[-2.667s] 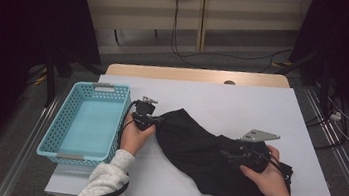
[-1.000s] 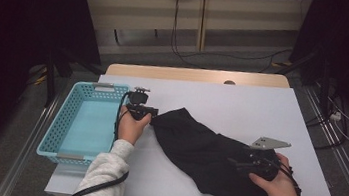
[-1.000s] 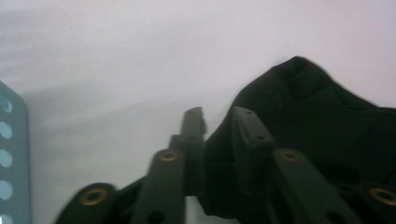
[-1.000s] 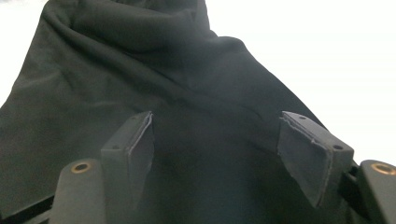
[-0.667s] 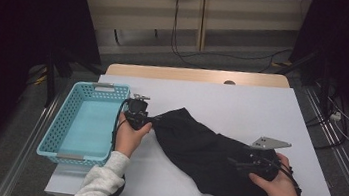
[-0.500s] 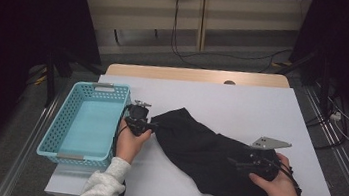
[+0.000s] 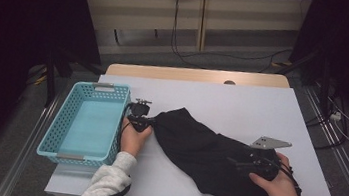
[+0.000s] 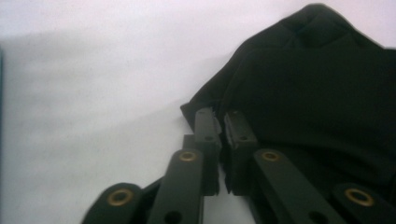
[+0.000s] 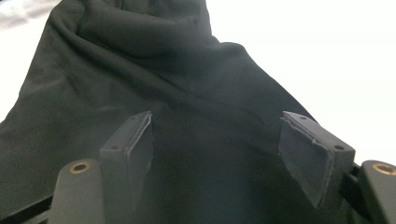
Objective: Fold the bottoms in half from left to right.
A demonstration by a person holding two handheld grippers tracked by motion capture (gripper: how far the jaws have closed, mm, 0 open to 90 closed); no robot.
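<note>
Black garment (image 7: 215, 156): lying crumpled on the tabletop (image 7: 242, 104). Left hand-held gripper (image 8: 218, 123): having just been closing, now pinching its corner beside the basket (image 7: 86, 120). Right hand-held gripper (image 9: 217, 154): resting spread over the cloth, ungripping.

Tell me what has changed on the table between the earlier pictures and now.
The left gripper drew back a little toward the edge of the crumpled black cloth garment, and its jaws have just been closing; they now stand shut at that edge, though a pinch of fabric cannot be confirmed. The right gripper stayed open over the garment's other end. The light blue plastic basket kept its place.
</note>
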